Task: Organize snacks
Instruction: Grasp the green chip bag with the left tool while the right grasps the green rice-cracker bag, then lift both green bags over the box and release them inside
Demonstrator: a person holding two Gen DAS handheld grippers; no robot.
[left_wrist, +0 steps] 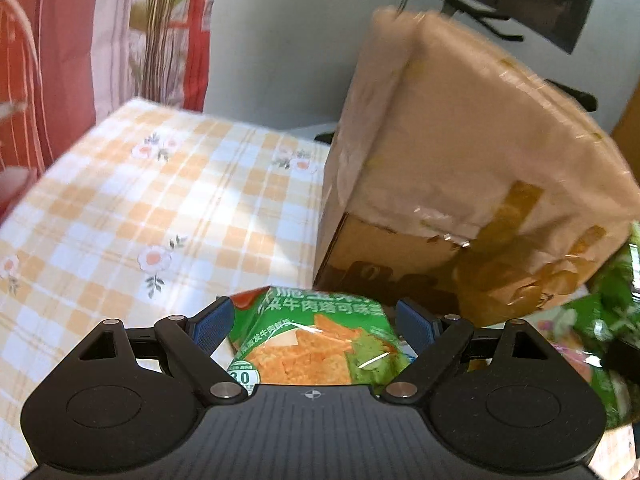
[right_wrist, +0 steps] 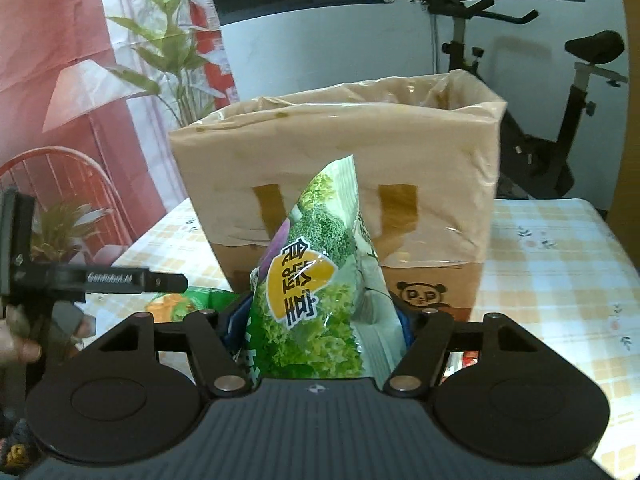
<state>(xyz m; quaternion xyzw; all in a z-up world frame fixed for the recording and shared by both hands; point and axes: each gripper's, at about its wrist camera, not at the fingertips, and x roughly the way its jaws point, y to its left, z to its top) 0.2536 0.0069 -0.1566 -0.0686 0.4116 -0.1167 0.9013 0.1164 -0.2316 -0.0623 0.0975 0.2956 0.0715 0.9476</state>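
Note:
My left gripper (left_wrist: 312, 326) is shut on a green chip bag (left_wrist: 312, 344) with orange chips printed on it, held low beside the cardboard box (left_wrist: 460, 152). The box is lined with a beige plastic bag and stands on the checked tablecloth (left_wrist: 140, 208). My right gripper (right_wrist: 320, 320) is shut on a green vegetable snack bag (right_wrist: 316, 280), held upright in front of the same box (right_wrist: 340, 152). The left gripper's side (right_wrist: 100, 280) and its chip bag (right_wrist: 188, 302) show at the left of the right wrist view. The right bag also shows at the left wrist view's right edge (left_wrist: 612, 320).
An exercise bike (right_wrist: 560, 120) stands behind the table at right. A potted plant (right_wrist: 168, 52) and red-and-pink curtains (right_wrist: 60, 60) are at left. A red wire chair back (right_wrist: 60, 168) is by the table's left edge. The box top (right_wrist: 360, 96) is open.

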